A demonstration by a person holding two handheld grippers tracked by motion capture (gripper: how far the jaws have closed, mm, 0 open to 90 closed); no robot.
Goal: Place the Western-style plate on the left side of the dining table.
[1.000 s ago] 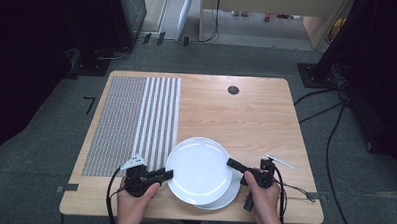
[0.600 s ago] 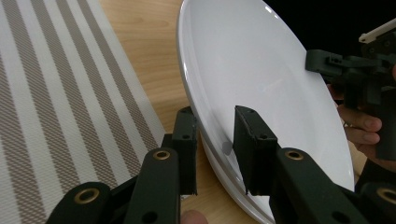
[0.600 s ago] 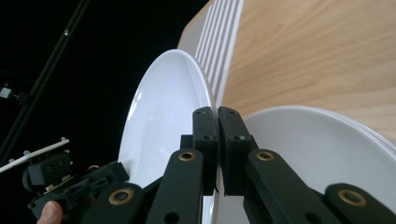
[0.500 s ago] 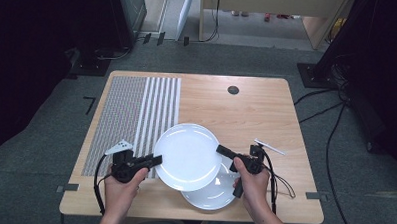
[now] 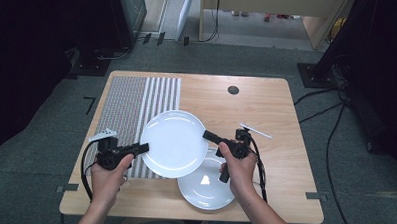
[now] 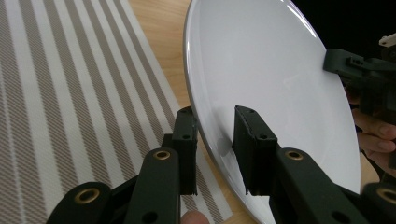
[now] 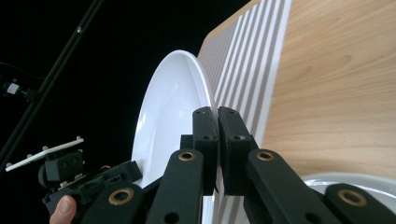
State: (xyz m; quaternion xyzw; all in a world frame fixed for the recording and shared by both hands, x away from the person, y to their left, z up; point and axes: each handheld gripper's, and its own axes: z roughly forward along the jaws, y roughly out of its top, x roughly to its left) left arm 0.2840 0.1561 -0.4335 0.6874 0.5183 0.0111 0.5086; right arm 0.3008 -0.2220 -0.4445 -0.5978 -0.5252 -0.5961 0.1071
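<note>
Clamped on opposite rims by left gripper [image 5: 146,148] and right gripper [image 5: 206,135], upper plate [image 5: 174,143] held level above placemat [image 5: 131,109] edge, clear of lower plate [image 5: 206,190], likely for steady two-handed carrying.

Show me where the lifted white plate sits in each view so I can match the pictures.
High view: the lifted plate is centre, between both grippers, overlapping the lower plate.
Left gripper view: the lifted plate fills the right side, its rim between the jaws.
Right gripper view: the lifted plate stands edge-on left of centre, rim pinched by the jaws.
Shared landmark: the striped mat.
</note>
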